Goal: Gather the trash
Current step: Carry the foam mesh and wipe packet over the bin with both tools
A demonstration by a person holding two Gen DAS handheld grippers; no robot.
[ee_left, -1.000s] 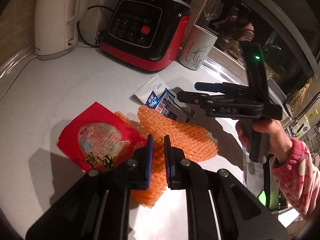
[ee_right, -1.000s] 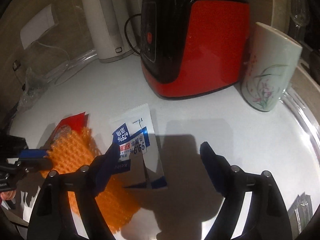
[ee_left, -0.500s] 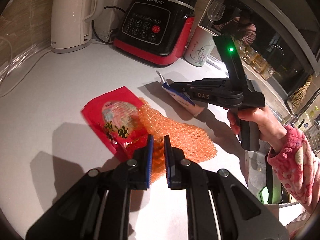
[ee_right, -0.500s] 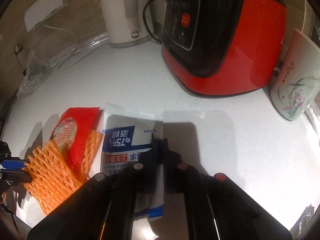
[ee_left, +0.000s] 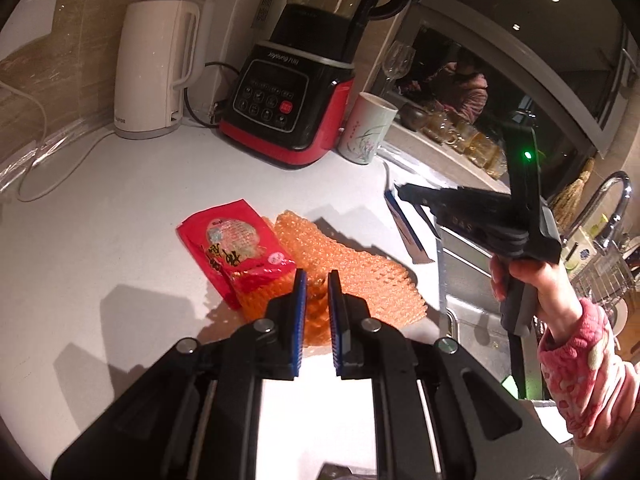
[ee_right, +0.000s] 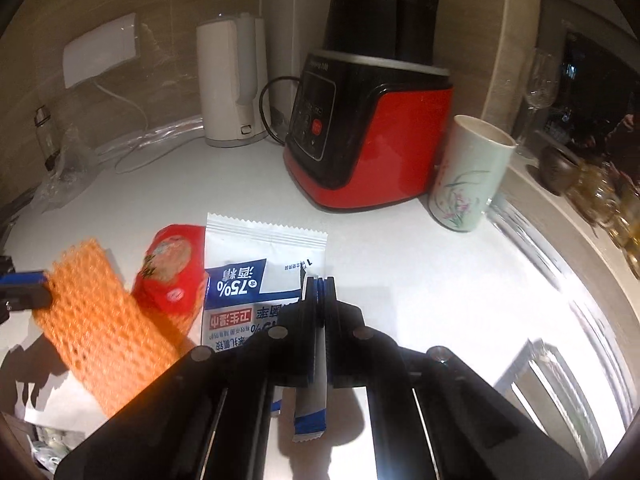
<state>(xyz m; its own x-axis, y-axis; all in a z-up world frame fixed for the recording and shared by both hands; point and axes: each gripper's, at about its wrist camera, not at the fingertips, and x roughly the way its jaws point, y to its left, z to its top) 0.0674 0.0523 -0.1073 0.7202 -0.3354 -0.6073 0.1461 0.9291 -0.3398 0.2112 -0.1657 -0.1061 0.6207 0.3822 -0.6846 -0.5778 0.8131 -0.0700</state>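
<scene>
Left wrist view: your left gripper [ee_left: 317,292] fingers are pinching orange foam net [ee_left: 352,276], soft, springy, weightless, over tabletop [ee_left: 100,208]; red wrapper [ee_left: 236,244] is clinging alongside. Your right gripper [ee_right: 319,292] is clamping wipe packet [ee_right: 256,256] edge: flimsy, slick, so you are gripping deep.

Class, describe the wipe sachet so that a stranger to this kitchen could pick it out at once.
Find the red and black blender on the white counter. In front of it, the right gripper is shut on a flat white sachet. Unlike the red packet and orange foam net beside it, it has a blue band printed with 75%.
</scene>
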